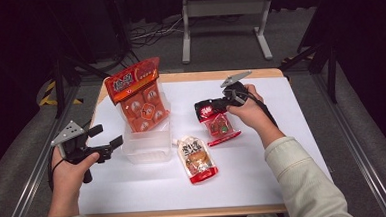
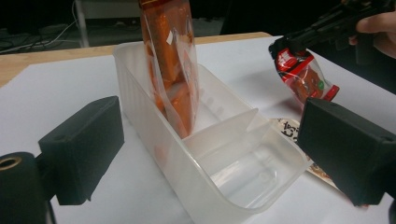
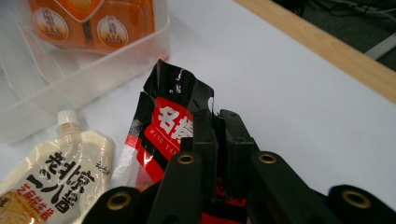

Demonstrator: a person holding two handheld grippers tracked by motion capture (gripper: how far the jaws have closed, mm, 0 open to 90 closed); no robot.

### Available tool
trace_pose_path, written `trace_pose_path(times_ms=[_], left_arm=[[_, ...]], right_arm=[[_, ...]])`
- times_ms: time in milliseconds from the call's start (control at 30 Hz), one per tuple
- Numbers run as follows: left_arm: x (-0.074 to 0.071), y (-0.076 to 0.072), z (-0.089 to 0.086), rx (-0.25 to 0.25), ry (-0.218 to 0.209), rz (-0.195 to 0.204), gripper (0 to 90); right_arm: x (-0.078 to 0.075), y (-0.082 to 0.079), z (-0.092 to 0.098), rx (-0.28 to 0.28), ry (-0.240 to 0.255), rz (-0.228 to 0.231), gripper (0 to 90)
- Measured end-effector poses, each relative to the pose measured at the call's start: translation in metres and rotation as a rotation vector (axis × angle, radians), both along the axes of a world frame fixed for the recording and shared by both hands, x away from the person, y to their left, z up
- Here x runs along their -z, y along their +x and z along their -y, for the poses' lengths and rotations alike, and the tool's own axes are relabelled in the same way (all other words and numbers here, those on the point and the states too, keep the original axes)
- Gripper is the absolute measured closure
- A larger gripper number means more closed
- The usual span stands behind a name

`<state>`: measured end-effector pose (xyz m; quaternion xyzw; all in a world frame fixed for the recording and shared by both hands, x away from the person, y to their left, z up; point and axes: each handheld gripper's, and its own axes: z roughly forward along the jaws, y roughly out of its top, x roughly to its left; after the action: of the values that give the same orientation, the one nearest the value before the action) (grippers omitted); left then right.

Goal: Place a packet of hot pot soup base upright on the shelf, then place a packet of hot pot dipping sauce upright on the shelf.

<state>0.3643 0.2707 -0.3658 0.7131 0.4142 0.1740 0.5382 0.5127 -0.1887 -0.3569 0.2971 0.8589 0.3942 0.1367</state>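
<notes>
— Red-and-black foil snack packet point(image 1: 217, 121), high view: where is it noted?
— Pinched at its black top edge by the right gripper point(image 1: 212, 107), hanging down, its lower end near the white tabletop point(image 1: 282, 134). The clear plastic divided bin point(image 1: 148, 143) lies to the packet's left, with a tall orange snack bag point(image 1: 137, 94) stood in its far compartment. The left gripper point(image 1: 107, 138) is held spread just beside the bin.

— Left gripper view?
— Near compartment of the bin point(image 2: 243, 177) is seen vacant between the spread jaws; the packet point(image 2: 303, 74) is recorded beyond the bin's far side.

— Right gripper view?
— Jaws pressed together on the packet point(image 3: 163, 126); a cream spouted sauce pouch point(image 3: 60, 172) lies between packet and bin. A leftward carry is judged necessary.
</notes>
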Motion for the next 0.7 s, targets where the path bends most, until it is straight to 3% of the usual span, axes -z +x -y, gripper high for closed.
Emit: trace_pose_path(times_ms=[433,700], left_arm=[[0.003,0.007,0.005,0.012,0.004,-0.002,8.2],[0.004,0.008,0.006,0.018,0.012,0.002,8.0]], right_arm=[[-0.032,-0.032,0.012,0.014,0.126,0.16,86.4],[-0.04,-0.04,0.012,0.011,0.175,0.205,86.4]])
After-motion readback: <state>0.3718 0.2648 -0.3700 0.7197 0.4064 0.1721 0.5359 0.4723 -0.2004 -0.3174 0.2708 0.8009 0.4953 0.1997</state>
